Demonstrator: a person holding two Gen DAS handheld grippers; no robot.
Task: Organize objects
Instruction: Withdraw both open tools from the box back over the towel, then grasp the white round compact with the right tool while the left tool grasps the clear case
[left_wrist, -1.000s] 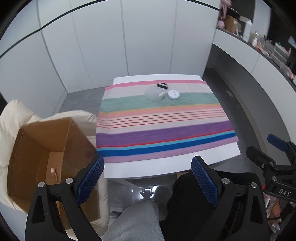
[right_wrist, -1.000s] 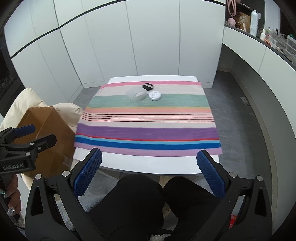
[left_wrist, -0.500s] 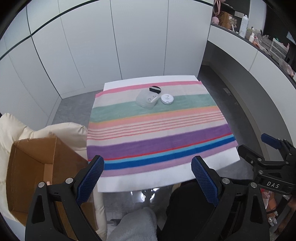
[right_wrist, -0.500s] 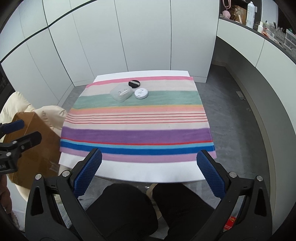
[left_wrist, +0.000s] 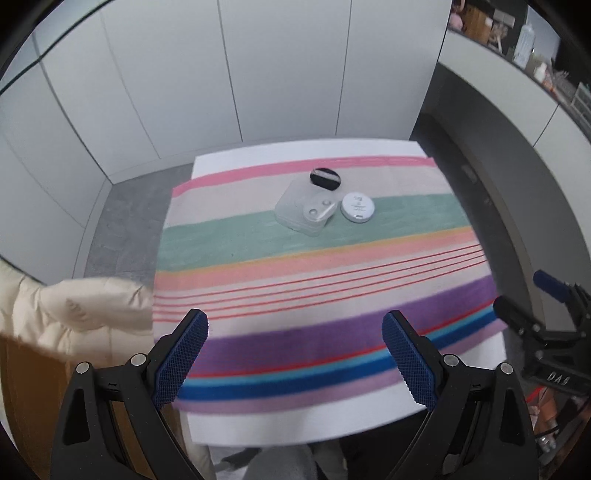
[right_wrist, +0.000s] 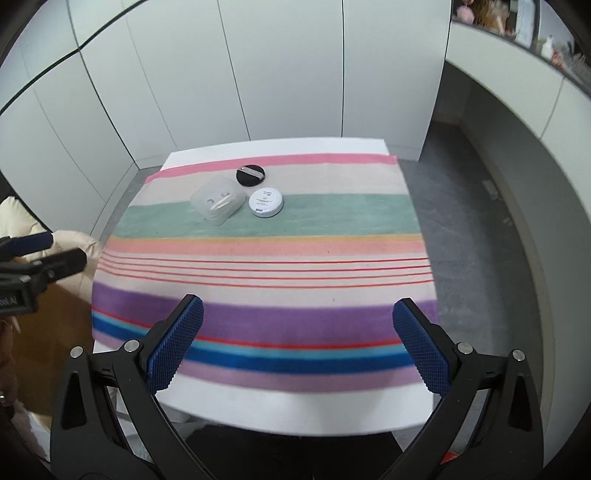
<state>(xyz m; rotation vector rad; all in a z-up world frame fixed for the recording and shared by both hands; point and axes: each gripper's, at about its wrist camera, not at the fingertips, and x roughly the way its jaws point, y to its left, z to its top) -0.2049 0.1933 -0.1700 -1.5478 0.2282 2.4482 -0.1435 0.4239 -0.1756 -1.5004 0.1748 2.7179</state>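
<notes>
Left tongs (left_wrist: 295, 354) and right tongs (right_wrist: 297, 341) both gape wide and hold nothing, their blue ribbed pads above the near edge of the bench (right_wrist: 280, 406); a soft striped cloth (right_wrist: 266, 258) covers the white top; at the far side lie a clear plastic case (right_wrist: 218, 199), a round white tin (right_wrist: 266, 202) just beside it, and a flat black disc (right_wrist: 250, 175) behind; glossy white panels (right_wrist: 258, 74) line the room; a cream padded cushion (left_wrist: 74, 314) sits left.

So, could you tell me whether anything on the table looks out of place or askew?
Nothing stands out. The clear case, black disc and white tin sit close together at the far end of the striped cloth, which lies flat. Both tongs are open and empty.
</notes>
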